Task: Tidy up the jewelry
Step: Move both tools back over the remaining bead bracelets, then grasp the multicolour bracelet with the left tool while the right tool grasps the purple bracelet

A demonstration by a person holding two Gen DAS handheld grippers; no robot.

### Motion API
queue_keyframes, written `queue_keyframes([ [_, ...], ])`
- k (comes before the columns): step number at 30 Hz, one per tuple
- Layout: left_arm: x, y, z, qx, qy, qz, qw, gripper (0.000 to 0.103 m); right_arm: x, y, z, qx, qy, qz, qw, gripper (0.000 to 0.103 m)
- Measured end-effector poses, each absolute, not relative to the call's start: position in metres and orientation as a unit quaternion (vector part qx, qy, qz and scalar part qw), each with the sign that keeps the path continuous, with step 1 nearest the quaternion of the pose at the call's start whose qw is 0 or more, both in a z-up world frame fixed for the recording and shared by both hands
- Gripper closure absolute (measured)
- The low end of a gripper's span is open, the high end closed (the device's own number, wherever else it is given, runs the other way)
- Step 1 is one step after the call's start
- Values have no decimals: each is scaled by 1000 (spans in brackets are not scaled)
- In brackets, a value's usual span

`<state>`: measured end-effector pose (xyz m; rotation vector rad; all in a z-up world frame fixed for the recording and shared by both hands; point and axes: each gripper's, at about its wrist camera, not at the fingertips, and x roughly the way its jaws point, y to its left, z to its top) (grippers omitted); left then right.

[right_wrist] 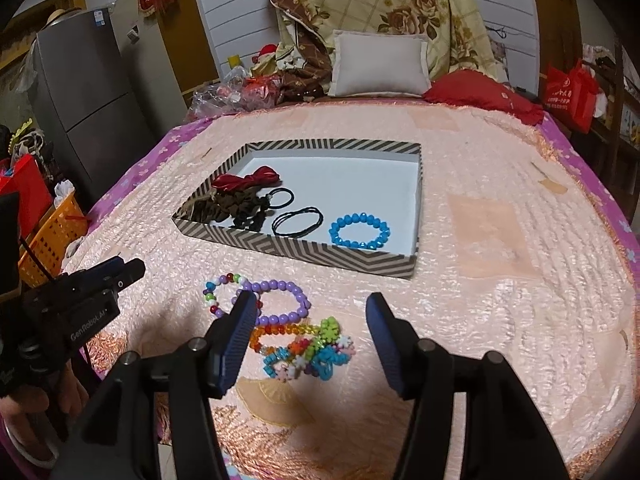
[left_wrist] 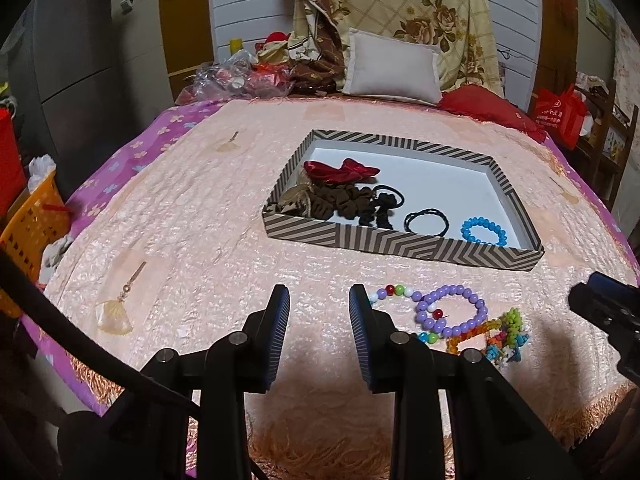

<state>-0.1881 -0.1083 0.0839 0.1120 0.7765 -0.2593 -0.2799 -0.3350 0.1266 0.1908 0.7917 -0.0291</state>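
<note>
A striped box point(left_wrist: 400, 242) point(right_wrist: 300, 250) with a white floor lies on the pink bedspread. It holds a blue bead bracelet point(left_wrist: 483, 232) point(right_wrist: 359, 232), black hair ties point(left_wrist: 426, 222) point(right_wrist: 298, 220), a brown scrunchie point(left_wrist: 332, 200) and a red bow point(left_wrist: 340, 172). In front of the box lie a purple bead bracelet point(left_wrist: 454, 290) point(right_wrist: 280, 285), a multicoloured bead bracelet point(left_wrist: 394, 291) point(right_wrist: 212, 300), an orange one point(right_wrist: 280, 330) and a flower-bead one point(right_wrist: 316, 352). My left gripper point(left_wrist: 319, 300) is open and empty, left of this pile. My right gripper point(right_wrist: 312, 306) is open above the pile.
A grey pillow point(right_wrist: 380, 64), a red cushion point(right_wrist: 480, 92) and plastic bags point(left_wrist: 240, 76) lie at the head of the bed. An orange basket point(left_wrist: 36, 220) and a grey fridge point(right_wrist: 92, 100) stand off the left side. The fringed bed edge point(left_wrist: 320, 448) is near me.
</note>
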Motion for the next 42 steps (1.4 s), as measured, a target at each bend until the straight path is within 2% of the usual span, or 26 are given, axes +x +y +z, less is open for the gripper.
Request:
queue_keyframes([
  [17, -177, -100, 61, 19, 426, -142, 893, 85, -270, -329, 104, 60, 406, -2, 912, 44],
  [20, -172, -101, 56, 11, 440, -149, 886, 85, -255, -325, 97, 48, 414, 15, 909, 52],
  [28, -165, -97, 53, 1, 450, -149, 880, 85, -207, -312, 67, 0, 461, 48, 886, 64],
  [36, -155, -98, 45, -10, 462, -149, 874, 85, -180, -297, 48, -55, 494, 74, 865, 67],
  [37, -154, -99, 44, -12, 465, -151, 873, 85, -178, -298, 46, -56, 499, 69, 862, 73],
  [38, -153, -100, 44, -14, 466, -153, 871, 85, -177, -301, 45, -47, 500, 67, 862, 74],
  [40, -153, -104, 42, -15, 470, -160, 868, 85, -178, -307, 45, -40, 501, 58, 863, 90],
  [42, -152, -108, 41, -14, 473, -166, 865, 85, -181, -315, 45, -38, 502, 43, 863, 94],
])
